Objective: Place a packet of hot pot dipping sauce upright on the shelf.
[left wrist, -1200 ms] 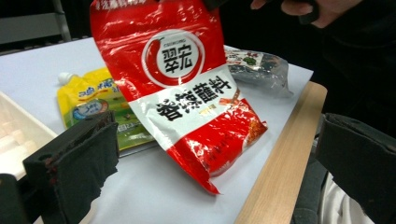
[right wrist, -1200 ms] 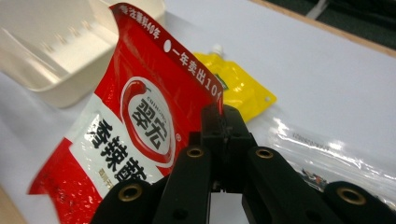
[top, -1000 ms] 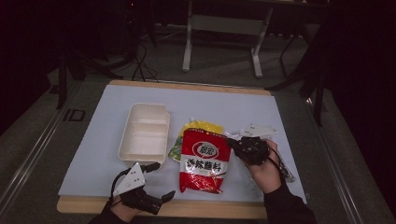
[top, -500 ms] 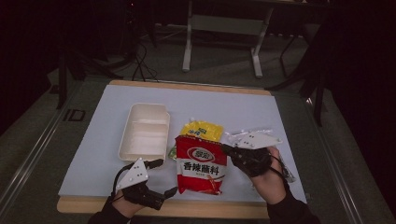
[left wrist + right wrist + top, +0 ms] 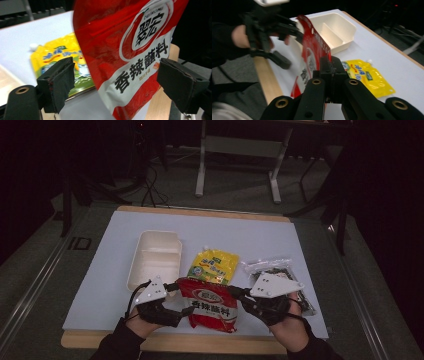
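Two grippers meet at a red seasoning pouch

Two hands work at the near edge of a white table [image 5: 90,285], beside a cream two-compartment tray [image 5: 155,257]. Between them the red pouch [image 5: 210,304] stands lifted off the surface, in front of a flat yellow sachet [image 5: 214,266]. The right gripper [image 5: 329,65] is clamped on the red pouch's edge. The left gripper [image 5: 116,82] straddles the pouch's other side, its jaws just narrowing, pads not yet touching. A clear packet [image 5: 272,266] of dark contents lies behind the right hand.
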A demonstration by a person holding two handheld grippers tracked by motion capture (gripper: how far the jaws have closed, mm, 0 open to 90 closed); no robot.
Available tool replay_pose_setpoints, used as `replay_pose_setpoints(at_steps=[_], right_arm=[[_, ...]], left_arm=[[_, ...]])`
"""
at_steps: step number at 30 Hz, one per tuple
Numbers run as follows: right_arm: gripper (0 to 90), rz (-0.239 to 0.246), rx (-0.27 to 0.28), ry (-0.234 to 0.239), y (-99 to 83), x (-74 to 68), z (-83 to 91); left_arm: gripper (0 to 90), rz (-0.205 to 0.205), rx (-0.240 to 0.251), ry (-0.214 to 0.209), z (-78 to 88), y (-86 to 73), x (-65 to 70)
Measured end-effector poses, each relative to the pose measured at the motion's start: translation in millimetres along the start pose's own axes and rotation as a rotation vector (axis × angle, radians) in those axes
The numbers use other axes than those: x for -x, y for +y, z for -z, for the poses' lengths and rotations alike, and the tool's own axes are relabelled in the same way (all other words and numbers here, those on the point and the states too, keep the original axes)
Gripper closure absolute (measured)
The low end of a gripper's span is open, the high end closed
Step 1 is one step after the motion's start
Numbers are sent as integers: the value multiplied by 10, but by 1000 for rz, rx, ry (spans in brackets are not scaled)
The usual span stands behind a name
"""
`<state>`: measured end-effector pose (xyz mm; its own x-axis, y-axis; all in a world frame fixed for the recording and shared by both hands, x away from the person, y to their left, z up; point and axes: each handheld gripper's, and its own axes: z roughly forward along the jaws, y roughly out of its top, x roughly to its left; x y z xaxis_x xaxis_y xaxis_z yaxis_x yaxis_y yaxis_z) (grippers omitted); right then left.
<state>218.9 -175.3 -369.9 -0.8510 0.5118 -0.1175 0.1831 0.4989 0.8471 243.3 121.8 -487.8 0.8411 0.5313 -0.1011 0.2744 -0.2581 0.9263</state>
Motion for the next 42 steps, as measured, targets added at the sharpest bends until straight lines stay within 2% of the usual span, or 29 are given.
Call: replay_pose_setpoints(at_steps=[2,4,5,6,7,8,10,11,13,16,18,21,22,23,26,28,30,31,36,41,42], right_arm=[[900,7,6,3,3,-19,10],[900,5,7,11,7,-33,19],[900,5,7,11,7,-33,19],[900,8,6,16,10,-35,18],[900,7,6,15,16,-27,21],[900,1,9,16,16,-16,28],[900,-8,13,27,17,-1,44],[900,-11,19,28,16,4,53],[900,-11,22,26,20,12,72],[900,-19,33,18,34,43,118],[900,-24,38,10,40,71,143],[900,-35,45,2,44,103,182],[900,-32,44,1,47,111,191],[900,-29,45,-13,50,113,200],[900,-37,50,-17,62,142,218],[900,-37,51,-23,71,164,228],[900,-41,55,-23,83,184,240],[900,-41,57,-29,88,188,240],[900,-44,69,-38,121,248,253],[894,-57,97,-38,132,298,271],[886,-56,99,-33,135,309,274]], left_arm=[[214,8,0,-34,-46,-12,-6],[259,-10,-1,-54,-90,-20,7],[308,-10,-1,-54,-90,-20,7],[308,-10,-1,-54,-90,-20,7],[393,-19,9,-80,-116,-19,-12],[457,-9,20,-82,-108,-22,-32],[558,5,38,-111,-91,-22,-67],[590,5,44,-111,-89,-21,-73],[647,12,48,-152,-89,-12,-84],[760,-20,42,-174,-86,15,-64],[792,-42,36,-167,-84,48,-21],[866,-43,32,-180,-76,93,15],[900,-61,33,-162,-68,110,43],[900,-51,27,-145,-63,135,62],[900,-45,7,-128,-44,204,96],[900,-51,5,-123,-20,238,113],[900,-42,-9,-127,-5,280,119],[900,-51,-11,-113,6,299,129],[900,-57,-22,-98,39,405,143],[900,-70,-28,-91,80,516,117],[900,-56,-31,-104,86,537,99]])
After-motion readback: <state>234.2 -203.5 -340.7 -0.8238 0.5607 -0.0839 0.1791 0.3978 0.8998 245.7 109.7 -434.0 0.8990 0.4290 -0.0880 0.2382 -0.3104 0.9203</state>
